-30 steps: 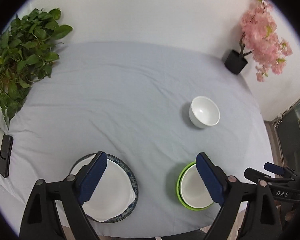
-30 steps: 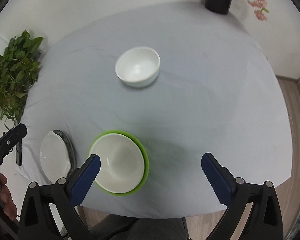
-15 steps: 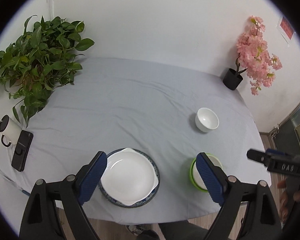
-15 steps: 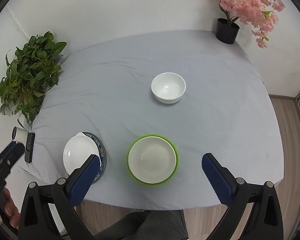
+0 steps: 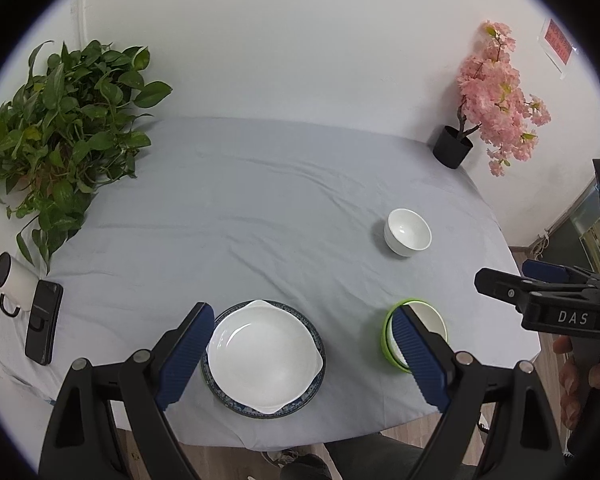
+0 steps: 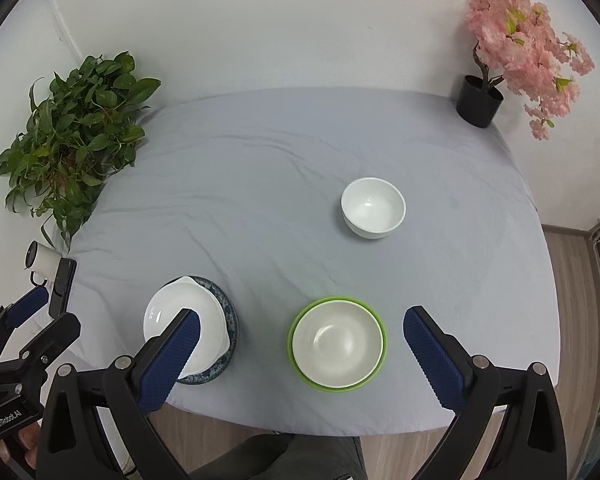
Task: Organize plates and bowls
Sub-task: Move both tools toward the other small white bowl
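A white dish (image 5: 262, 354) lies on a blue-rimmed plate (image 5: 316, 336) at the table's near edge; both show in the right wrist view, the dish (image 6: 172, 308) and the plate (image 6: 228, 312). A white bowl sits nested in a green bowl (image 6: 337, 345), also seen in the left wrist view (image 5: 390, 330). A separate white bowl (image 6: 373, 207) stands farther back, also in the left wrist view (image 5: 407, 231). My left gripper (image 5: 302, 354) is open and empty, above the dish stack. My right gripper (image 6: 300, 356) is open and empty, above the green bowl.
A leafy green plant (image 5: 60, 136) stands at the back left, a pink flower plant in a black pot (image 5: 452, 146) at the back right. A white mug (image 5: 12, 280) and a black phone (image 5: 43, 322) lie at the left edge. Grey cloth (image 6: 260, 184) covers the table.
Both grippers have pulled back and up from the table, so more of the table and wall shows. Both stay open and empty. The dishes have not moved.
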Action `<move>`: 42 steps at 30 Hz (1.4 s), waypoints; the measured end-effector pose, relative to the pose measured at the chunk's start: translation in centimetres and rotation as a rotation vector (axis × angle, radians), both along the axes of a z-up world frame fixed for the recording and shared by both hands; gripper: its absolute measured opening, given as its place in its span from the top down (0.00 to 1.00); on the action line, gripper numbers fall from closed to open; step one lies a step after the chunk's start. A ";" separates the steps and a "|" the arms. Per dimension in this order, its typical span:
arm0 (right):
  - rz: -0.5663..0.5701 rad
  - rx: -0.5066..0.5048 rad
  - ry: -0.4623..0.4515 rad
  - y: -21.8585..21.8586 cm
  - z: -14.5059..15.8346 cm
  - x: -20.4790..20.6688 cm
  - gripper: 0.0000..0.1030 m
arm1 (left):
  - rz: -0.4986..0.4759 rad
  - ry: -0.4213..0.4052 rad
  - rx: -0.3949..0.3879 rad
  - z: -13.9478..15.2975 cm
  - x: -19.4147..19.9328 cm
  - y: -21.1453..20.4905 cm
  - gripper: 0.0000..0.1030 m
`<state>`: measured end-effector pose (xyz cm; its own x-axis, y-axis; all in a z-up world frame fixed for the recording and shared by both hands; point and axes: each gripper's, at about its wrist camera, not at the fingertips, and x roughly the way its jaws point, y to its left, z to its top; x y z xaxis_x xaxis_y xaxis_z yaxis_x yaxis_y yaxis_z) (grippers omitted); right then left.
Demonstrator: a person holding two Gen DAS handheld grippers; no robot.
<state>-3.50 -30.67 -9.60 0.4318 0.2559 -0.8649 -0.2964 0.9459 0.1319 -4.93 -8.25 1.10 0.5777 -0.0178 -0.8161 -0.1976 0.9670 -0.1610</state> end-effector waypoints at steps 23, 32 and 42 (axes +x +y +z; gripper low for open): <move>-0.020 -0.051 0.008 -4.6 -0.3 -0.2 0.01 | -0.071 0.019 -0.021 -1.4 4.7 -3.9 0.12; 0.065 -0.001 -0.013 -4.9 -1.3 5.8 0.01 | -0.026 0.045 0.025 -1.1 9.5 -5.0 0.12; 0.074 0.035 -0.005 -10.3 -5.5 13.4 0.01 | -0.017 0.138 0.015 -3.7 16.0 -8.1 0.12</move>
